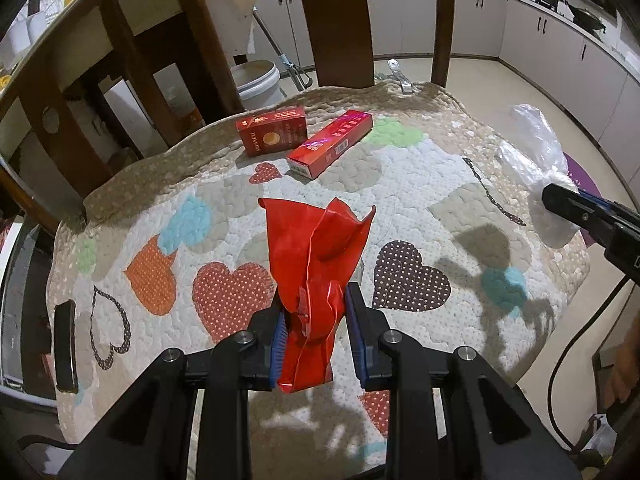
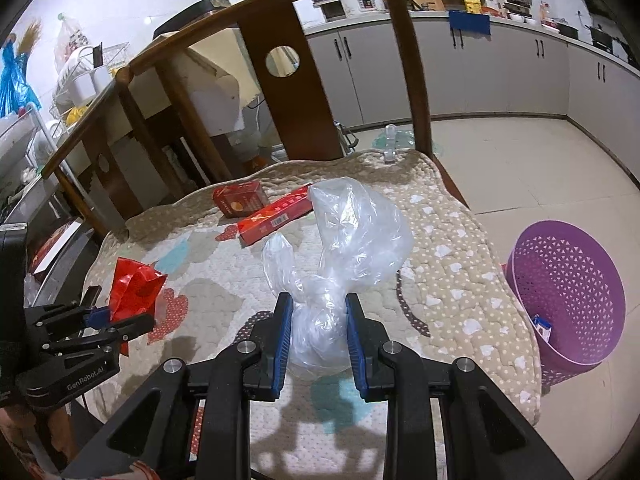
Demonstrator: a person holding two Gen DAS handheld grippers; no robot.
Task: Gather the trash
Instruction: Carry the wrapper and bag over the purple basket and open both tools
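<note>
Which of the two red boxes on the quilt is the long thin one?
The long red box lying nearer the grippers, right of the shorter, squarer red box, which sits closer to the chair back.

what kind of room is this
Most likely a home kitchen with a dining corner. Grey cabinets under a counter run along the walls, a rice cooker sits on the counter, and a wooden chair with a quilted cushion stands in front.
</note>
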